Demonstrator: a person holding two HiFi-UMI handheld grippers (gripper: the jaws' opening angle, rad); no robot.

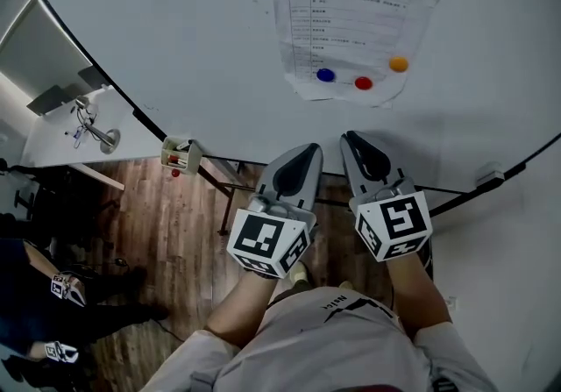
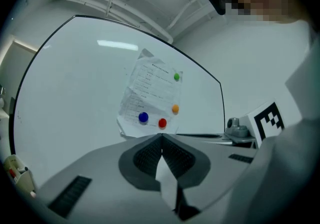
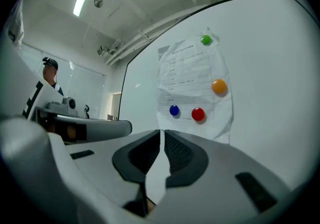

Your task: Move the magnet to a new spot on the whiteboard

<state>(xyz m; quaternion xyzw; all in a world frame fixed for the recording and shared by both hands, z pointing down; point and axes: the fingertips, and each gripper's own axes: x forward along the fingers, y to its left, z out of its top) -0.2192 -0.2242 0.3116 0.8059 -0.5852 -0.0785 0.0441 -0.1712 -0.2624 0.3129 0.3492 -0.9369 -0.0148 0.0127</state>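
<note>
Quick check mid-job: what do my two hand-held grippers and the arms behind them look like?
The left hand-held gripper and the right hand-held gripper both have pale grey, tapered shells with dark ribbed pads inside. Each carries a white cube printed with black square markers at its rear. No cables show. The person wears a light grey short-sleeved shirt.

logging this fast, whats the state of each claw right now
left claw: closed, empty
right claw: barely open, thin gap, empty
</note>
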